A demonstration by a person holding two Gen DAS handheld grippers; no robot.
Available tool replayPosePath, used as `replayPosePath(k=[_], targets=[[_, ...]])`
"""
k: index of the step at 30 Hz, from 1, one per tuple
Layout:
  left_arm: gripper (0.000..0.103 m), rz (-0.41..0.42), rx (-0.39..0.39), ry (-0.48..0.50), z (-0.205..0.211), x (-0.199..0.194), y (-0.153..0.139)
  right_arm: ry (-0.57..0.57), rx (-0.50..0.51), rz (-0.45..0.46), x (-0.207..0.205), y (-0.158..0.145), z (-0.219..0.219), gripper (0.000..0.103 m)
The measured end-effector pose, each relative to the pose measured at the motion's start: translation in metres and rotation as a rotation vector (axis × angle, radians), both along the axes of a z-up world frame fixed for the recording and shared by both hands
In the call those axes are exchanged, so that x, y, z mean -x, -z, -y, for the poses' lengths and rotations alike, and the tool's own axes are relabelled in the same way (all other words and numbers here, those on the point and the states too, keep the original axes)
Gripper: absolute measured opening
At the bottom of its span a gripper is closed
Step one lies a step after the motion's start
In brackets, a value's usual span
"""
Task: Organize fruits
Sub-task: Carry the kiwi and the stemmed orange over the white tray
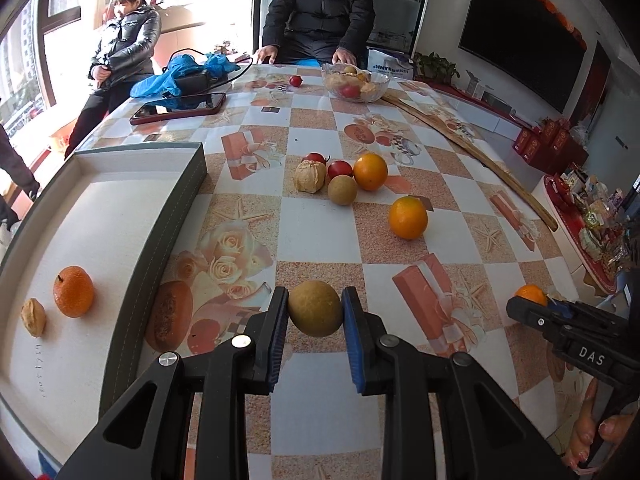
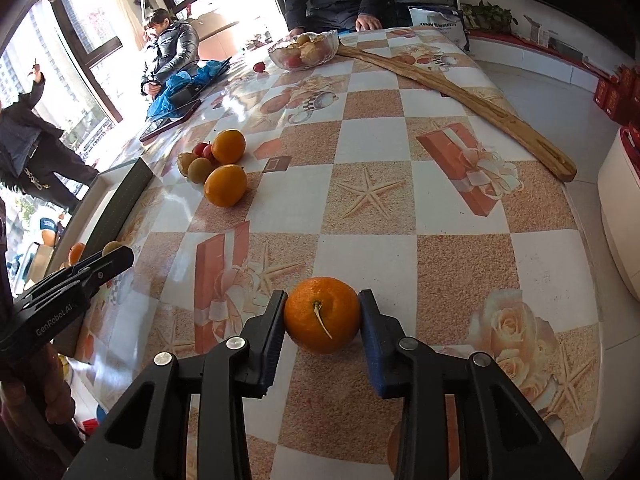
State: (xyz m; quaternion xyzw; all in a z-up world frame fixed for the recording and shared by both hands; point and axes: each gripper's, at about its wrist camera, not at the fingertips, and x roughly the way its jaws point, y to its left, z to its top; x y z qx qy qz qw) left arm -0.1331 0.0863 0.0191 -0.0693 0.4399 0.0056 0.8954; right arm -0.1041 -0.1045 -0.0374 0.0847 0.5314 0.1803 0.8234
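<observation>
In the left wrist view, the left gripper [image 1: 315,309] is seen closed on a round brownish fruit [image 1: 315,309], which is pinched between the two blue pads [image 1: 357,336] above the checkered tablecloth [image 1: 400,240]. To the left a shallow grey tray [image 1: 176,216] is placed, and inside it a small orange with a stem [image 1: 73,291] and a pale wrinkled fruit [image 1: 33,317] are lying near each other. Further on the table a group is found: a papery husked fruit [image 1: 309,176], two small red fruits [image 1: 339,169], another brownish round fruit [image 1: 342,189] and an orange [image 1: 370,171], with one more orange [image 1: 408,217] a little apart to the right. A glass bowl [image 1: 355,82] with fruits is standing at the far edge, beside a long wooden stick [image 1: 472,152], and a phone [image 1: 178,109] is lying at the far left. At the right edge the right gripper [image 1: 532,300] is partly seen, with an orange fruit at its tips. In the right wrist view, the right gripper [image 2: 322,316] is closed on a tangerine [image 2: 322,314], whose stem is turned toward the camera; both pads are pressed on its sides. The group of fruits [image 2: 218,164] is seen far to the left, close to the corner of the tray [image 2: 120,200]. The left gripper [image 2: 80,276] is visible at the left edge, but from this side its grip cannot be told.
</observation>
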Motion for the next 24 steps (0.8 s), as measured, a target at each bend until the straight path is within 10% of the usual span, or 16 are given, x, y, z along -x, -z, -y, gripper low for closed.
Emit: replayPosePath(k=[24], targets=[[0.029,0.030,-0.023,-0.282,-0.149,0.034,-0.040,-0.254,-0.022,0.047,-0.013,-0.057,-0.150,0.037]])
